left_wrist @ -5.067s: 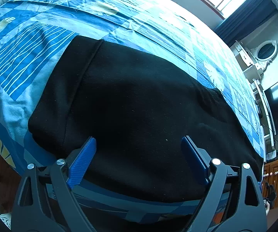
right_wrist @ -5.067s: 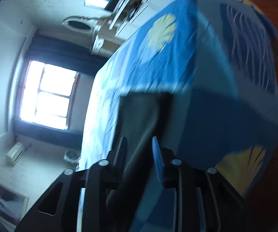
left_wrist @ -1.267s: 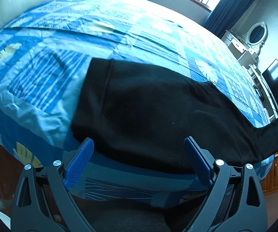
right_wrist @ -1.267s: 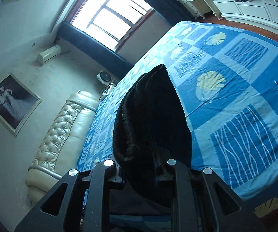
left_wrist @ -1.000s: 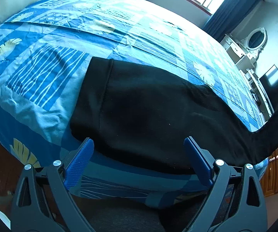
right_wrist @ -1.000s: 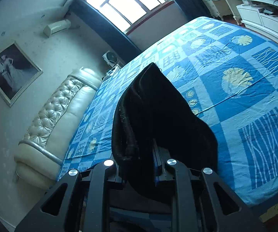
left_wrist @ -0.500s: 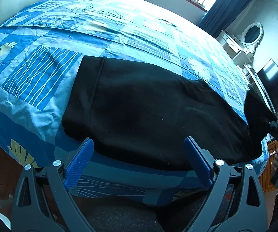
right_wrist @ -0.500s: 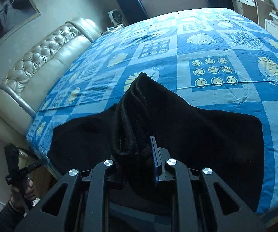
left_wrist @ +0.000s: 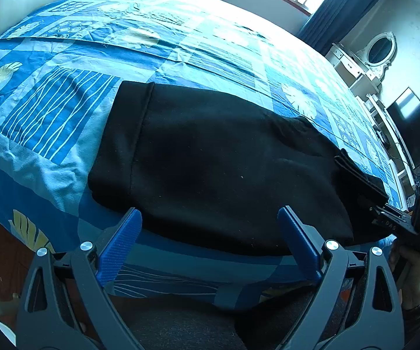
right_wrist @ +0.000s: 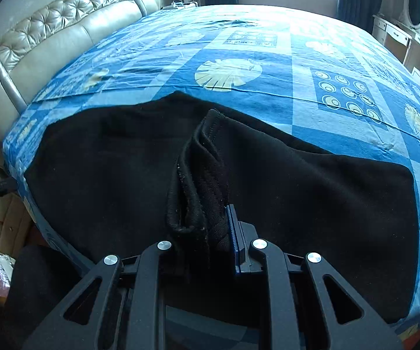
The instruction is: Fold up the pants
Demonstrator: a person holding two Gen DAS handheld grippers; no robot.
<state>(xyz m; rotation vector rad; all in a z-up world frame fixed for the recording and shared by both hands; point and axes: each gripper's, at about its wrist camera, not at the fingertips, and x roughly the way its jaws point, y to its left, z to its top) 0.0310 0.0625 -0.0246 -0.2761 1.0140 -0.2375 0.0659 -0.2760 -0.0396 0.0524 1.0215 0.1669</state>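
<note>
Black pants [left_wrist: 210, 163] lie flat across the near edge of a bed, waistband [left_wrist: 122, 134] at the left. My left gripper [left_wrist: 210, 242] hangs open just in front of their near edge, nothing between its blue pads. In the right wrist view my right gripper [right_wrist: 207, 230] is shut on the bunched leg hems [right_wrist: 201, 175], held low over the rest of the pants [right_wrist: 312, 192]. The left wrist view shows that right gripper [left_wrist: 367, 201] at the far right, with the folded-over leg end lying on the garment.
The bed wears a blue patterned sheet [left_wrist: 180, 43]. A padded cream headboard [right_wrist: 49, 38] runs along the left of the right wrist view. A dresser with an oval mirror [left_wrist: 380, 49] and a dark TV [left_wrist: 414, 128] stand beyond the bed. A hand [left_wrist: 408, 265] grips the right tool.
The right gripper has swung the leg end over and down from high in the air onto the upper part of the pants. The left gripper has stayed put.
</note>
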